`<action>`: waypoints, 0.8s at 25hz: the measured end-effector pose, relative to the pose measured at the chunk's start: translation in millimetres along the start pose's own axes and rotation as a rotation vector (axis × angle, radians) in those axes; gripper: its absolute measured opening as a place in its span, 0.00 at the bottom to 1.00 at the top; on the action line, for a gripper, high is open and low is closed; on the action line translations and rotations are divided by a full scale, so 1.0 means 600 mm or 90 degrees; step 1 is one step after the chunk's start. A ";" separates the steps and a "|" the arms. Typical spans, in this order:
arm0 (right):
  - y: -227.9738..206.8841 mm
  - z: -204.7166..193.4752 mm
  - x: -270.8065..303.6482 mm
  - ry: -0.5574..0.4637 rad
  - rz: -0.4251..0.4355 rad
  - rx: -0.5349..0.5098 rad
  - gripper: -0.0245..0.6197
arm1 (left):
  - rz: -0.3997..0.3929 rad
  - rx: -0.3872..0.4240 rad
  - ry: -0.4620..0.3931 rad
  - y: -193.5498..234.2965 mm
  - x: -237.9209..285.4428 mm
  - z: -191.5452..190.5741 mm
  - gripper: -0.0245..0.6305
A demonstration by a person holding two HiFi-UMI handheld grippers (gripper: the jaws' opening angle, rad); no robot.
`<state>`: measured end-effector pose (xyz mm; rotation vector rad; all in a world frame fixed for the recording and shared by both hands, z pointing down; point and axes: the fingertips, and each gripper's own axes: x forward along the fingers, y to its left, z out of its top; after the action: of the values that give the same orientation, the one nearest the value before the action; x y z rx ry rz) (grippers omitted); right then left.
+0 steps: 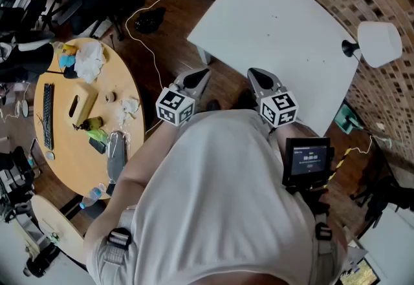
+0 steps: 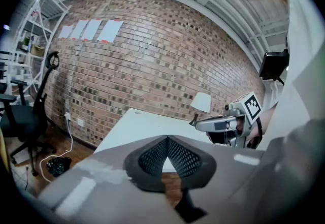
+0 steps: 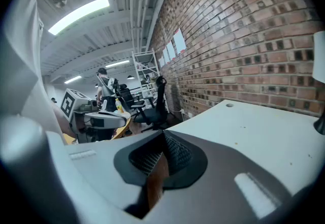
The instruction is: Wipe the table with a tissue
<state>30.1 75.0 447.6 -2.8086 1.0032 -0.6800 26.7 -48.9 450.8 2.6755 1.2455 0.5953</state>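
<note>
What looks like a crumpled tissue (image 1: 130, 106) is lying on the round wooden table (image 1: 68, 154) at far left, well apart from both grippers. The left gripper (image 1: 198, 75) and right gripper (image 1: 257, 74) are hovering with jaws pressed together on nothing, facing the white table (image 1: 278, 25). Judging by this, no wiping is happening yet, and both fetching the tissue and the wipe itself are waiting to be done.

In the head view the right gripper (image 1: 257, 74) and the person's white shirt (image 1: 220, 200) cover part of the white table's (image 1: 278, 31) near edge. The things on the round wooden table (image 1: 71, 154) are too small to name, and the crumpled white heap (image 1: 89, 61) at its far edge could be tissue or cloth. In the right gripper view the picture's right edge cuts off the lamp (image 3: 321, 65).
</note>
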 end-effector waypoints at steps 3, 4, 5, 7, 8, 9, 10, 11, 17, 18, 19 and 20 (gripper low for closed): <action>0.016 0.018 0.036 0.005 0.025 -0.011 0.05 | 0.027 0.005 -0.010 0.031 -0.019 0.008 0.04; 0.024 0.023 0.050 0.006 0.035 -0.016 0.05 | 0.036 0.005 -0.013 0.042 -0.027 0.010 0.04; 0.034 0.027 0.064 0.009 0.050 -0.023 0.05 | 0.050 0.002 -0.016 0.052 -0.038 0.008 0.04; 0.062 0.029 0.098 0.024 0.097 -0.039 0.05 | 0.095 -0.018 -0.023 0.072 -0.072 -0.002 0.04; 0.078 0.029 0.115 0.034 0.124 -0.048 0.05 | 0.122 -0.032 -0.027 0.082 -0.091 -0.010 0.04; 0.095 0.029 0.132 0.043 0.149 -0.057 0.05 | 0.148 -0.045 -0.030 0.092 -0.111 -0.017 0.04; 0.112 0.030 0.147 0.050 0.170 -0.065 0.05 | 0.171 -0.056 -0.033 0.102 -0.130 -0.024 0.04; 0.130 0.030 0.162 0.056 0.189 -0.072 0.05 | 0.192 -0.064 -0.036 0.112 -0.150 -0.030 0.04; 0.229 0.014 0.222 0.109 0.311 -0.121 0.05 | 0.312 -0.117 -0.065 0.134 -0.251 -0.064 0.04; 0.246 0.010 0.232 0.119 0.332 -0.131 0.05 | 0.334 -0.129 -0.071 0.135 -0.270 -0.071 0.04; 0.262 0.005 0.241 0.130 0.352 -0.142 0.05 | 0.357 -0.142 -0.078 0.135 -0.289 -0.081 0.04; 0.278 0.001 0.250 0.140 0.372 -0.154 0.05 | 0.379 -0.155 -0.084 0.136 -0.307 -0.091 0.04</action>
<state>36.1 -148.4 467.2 -2.4311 1.9472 -0.8322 -44.8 -244.3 468.8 2.7934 0.2994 0.5732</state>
